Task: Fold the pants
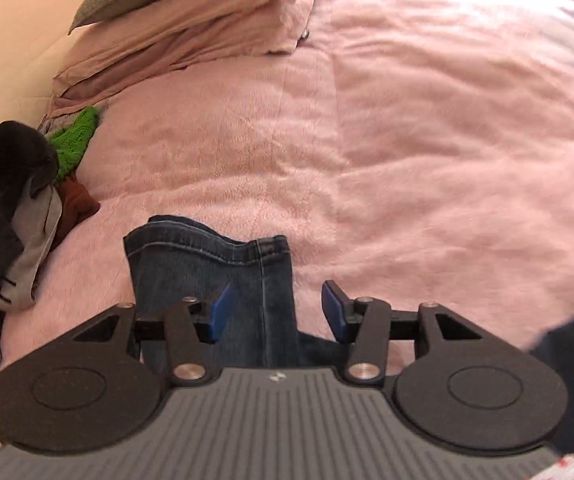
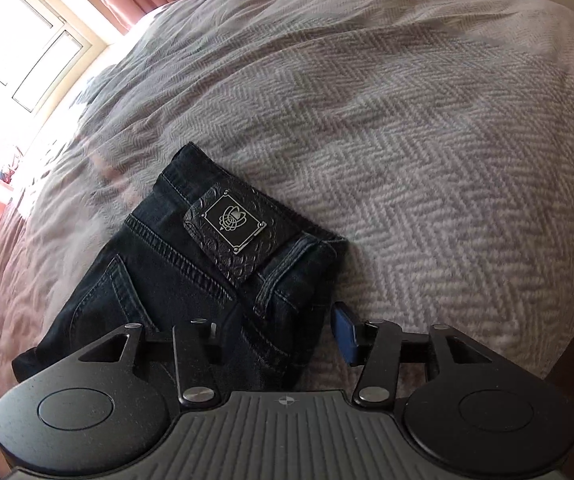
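Denim pants lie on the bed; left hand-held gripper and right hand-held gripper gape apart above them.

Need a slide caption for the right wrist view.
Open right gripper straddles dark denim jeans at waistband, on grey herringbone blanket.

The right tool hides its left pad behind the jeans.
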{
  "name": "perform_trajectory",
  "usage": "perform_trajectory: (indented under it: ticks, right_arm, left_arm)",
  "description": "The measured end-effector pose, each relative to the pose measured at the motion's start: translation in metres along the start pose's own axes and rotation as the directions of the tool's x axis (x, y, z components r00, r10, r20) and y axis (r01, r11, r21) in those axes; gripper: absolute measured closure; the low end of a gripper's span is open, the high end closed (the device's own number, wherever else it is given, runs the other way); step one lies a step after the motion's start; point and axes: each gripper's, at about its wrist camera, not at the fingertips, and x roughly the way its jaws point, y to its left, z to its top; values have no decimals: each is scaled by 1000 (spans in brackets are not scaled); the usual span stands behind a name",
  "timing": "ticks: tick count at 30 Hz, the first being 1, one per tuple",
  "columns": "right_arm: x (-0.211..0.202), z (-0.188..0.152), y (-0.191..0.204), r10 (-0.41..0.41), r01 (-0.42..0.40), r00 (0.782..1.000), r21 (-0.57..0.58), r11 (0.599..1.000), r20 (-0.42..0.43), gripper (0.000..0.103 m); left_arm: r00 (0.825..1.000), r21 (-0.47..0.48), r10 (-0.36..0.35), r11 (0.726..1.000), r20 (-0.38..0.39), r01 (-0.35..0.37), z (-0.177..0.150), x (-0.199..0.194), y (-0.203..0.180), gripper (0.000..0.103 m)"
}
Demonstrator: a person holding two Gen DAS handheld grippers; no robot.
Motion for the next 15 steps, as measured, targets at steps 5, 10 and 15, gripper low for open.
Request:
perform_trajectory:
  ticks: [5,10,15]
  right_arm:
    - [1,-2,2,-12,12,1000,0,1000,11,57]
    - [4,0,7,-30,30,999,-4,1000,13,57]
    - [9,0,11,-55,55,998,-29,998,7,57]
  left_arm:
    - [1000,-55,-14,998,5,14,-10,16,26,98]
    - [976,-428,-10,898,216,104,-45,-61,139,100]
    - [995,-778,-23,622,99,92,-152,-69,241,100]
